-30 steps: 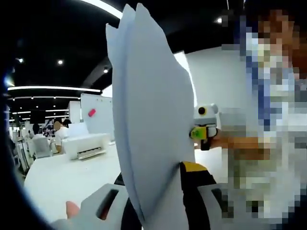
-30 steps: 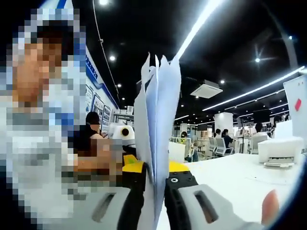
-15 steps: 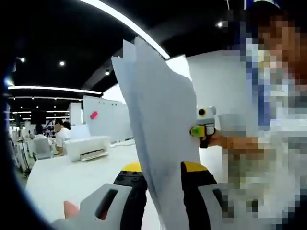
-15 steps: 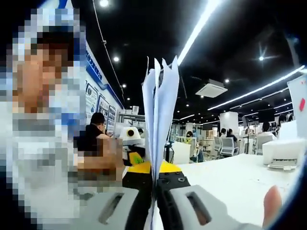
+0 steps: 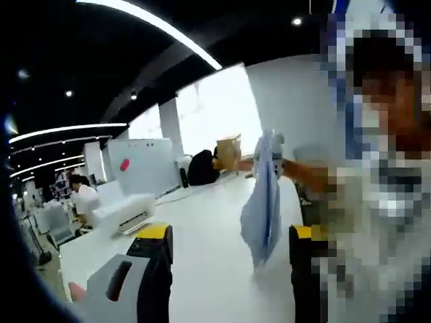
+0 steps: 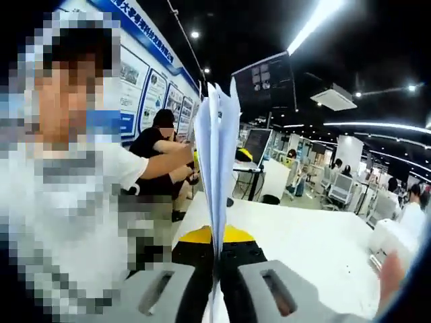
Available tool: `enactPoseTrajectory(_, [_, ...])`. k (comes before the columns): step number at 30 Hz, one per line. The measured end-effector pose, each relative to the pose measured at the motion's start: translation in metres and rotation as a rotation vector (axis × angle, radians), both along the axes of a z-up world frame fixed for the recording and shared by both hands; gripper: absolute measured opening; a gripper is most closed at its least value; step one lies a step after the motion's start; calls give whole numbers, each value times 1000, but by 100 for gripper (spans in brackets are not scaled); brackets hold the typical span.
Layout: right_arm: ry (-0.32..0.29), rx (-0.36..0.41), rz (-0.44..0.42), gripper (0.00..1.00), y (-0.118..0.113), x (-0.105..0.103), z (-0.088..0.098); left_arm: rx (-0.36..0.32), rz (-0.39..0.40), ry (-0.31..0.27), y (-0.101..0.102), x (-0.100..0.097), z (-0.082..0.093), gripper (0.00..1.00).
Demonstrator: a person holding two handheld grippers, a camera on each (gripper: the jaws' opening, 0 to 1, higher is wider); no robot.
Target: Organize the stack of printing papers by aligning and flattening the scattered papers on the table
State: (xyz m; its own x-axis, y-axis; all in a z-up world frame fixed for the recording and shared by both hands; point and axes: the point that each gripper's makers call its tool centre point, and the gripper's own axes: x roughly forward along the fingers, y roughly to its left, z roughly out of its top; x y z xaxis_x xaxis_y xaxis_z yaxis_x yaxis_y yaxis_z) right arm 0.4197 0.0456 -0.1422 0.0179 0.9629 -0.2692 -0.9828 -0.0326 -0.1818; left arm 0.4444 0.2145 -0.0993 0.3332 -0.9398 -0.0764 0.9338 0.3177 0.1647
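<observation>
The stack of white printing papers (image 6: 217,161) stands on edge between the jaws of my right gripper (image 6: 215,237), which is shut on its lower edge. The sheets fan slightly at the top. In the left gripper view the same papers (image 5: 264,202) hang above the white table (image 5: 202,235), some way ahead, held from behind by the blurred right gripper (image 5: 296,171). My left gripper (image 5: 229,233) is open wide, its yellow-tipped jaws far apart, with nothing between them and clear of the papers.
The person holding the grippers is close by (image 5: 377,188), (image 6: 60,168). A white printer (image 5: 124,210), (image 6: 397,242) sits on the table. A cardboard box (image 5: 229,152) and a whiteboard (image 5: 138,165) stand farther back. A seated person in black (image 6: 161,158) is behind.
My left gripper has let go of the papers, opened and drawn back from them. The right gripper stays shut on the stack. Both views have swung round.
</observation>
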Motion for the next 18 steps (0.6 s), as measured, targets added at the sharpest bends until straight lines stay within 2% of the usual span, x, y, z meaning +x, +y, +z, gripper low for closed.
enactPoseTrajectory(2, [-15, -32, 7, 0, 3, 0, -1, -8, -75, 5, -8, -9, 9, 80])
enactPoseTrajectory(3, [2, -44, 18, 0, 7, -1, -1, -30, -151, 35, -15, -19, 13, 80])
enactPoseTrajectory(4, [2, -52, 24, 0, 8, -2, -1, -56, -176, 62, -21, -23, 15, 82])
enactPoseTrajectory(6, [-2, -78, 33, 0, 12, -1, -2, -41, -214, 79, -31, -27, 10, 84])
enactPoseTrajectory(9, [-4, -118, 34, 0, 19, 1, -6, 15, -230, 93, -44, -27, -5, 85])
enactPoseTrajectory(12, [-1, -165, 21, 0, 25, 6, -14, 58, -203, 92, -54, -25, -14, 81])
enactPoseTrajectory(13, [-1, -174, 18, 0, 26, 7, -16, 67, -198, 85, -58, -26, -16, 77])
enactPoseTrajectory(15, [1, -192, 14, 0, 31, 10, -22, 105, -144, 59, -59, -18, -22, 57])
enactPoseTrajectory(16, [15, -195, 18, 0, 32, 10, -23, 140, -165, 40, -62, -21, -30, 50])
enactPoseTrajectory(17, [24, -196, 19, 0, 34, 10, -24, 165, -129, 38, -63, -16, -38, 41])
enactPoseTrajectory(18, [24, -198, 18, 0, 35, 10, -25, 201, -131, 23, -62, -15, -46, 35])
